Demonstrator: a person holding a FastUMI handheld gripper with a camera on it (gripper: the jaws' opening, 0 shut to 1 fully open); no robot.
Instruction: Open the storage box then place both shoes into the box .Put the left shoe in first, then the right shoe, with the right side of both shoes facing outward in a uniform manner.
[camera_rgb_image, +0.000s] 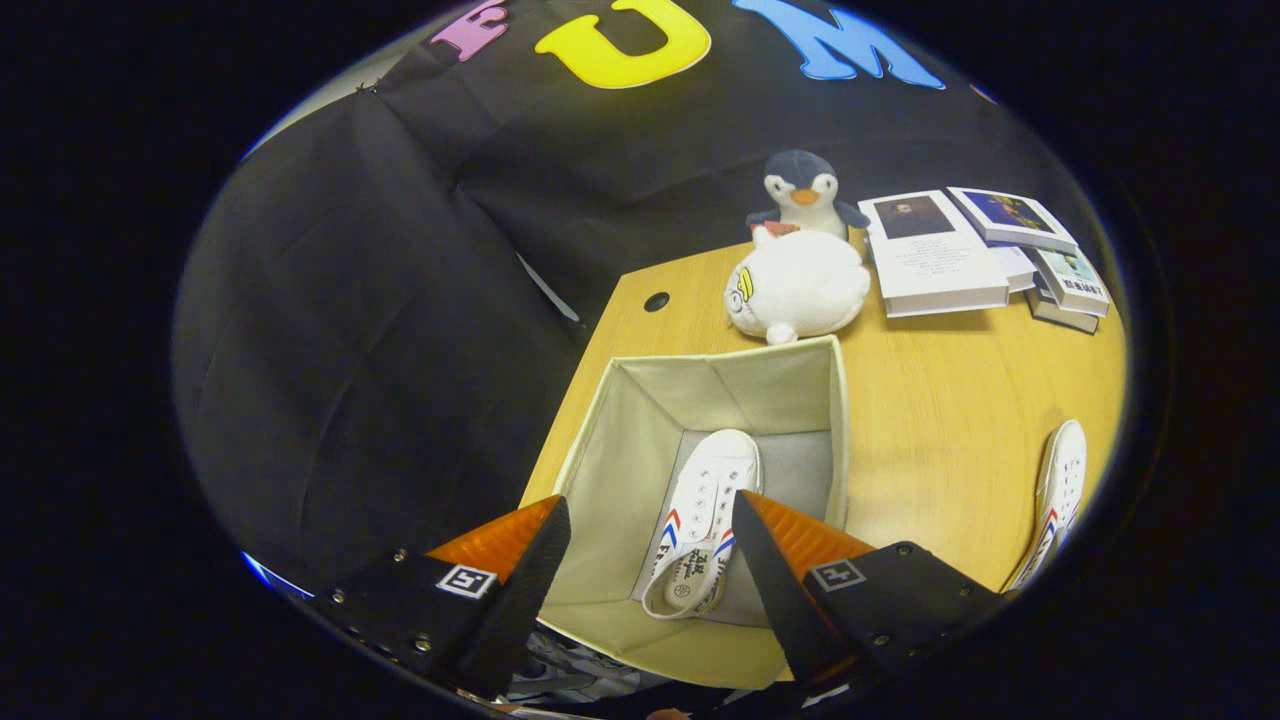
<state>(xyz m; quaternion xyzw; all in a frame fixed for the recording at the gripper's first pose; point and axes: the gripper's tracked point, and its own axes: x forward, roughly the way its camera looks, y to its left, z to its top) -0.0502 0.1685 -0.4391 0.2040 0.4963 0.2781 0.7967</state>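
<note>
Tongs (650, 560) held wide open above the box (600, 440), gripping nothing. Below and between the fingers one shoe (705, 500) lies on the box floor, toe pointing away (presumably the left one, so step one looks done). Second shoe (1060, 490) waits on the table (940, 400), well off beyond the right finger; it is left to fetch and place. Insole of the boxed shoe carries print, too small to read. Farther ahead: white plush (795, 285), penguin (805, 195), books (940, 255).
</note>
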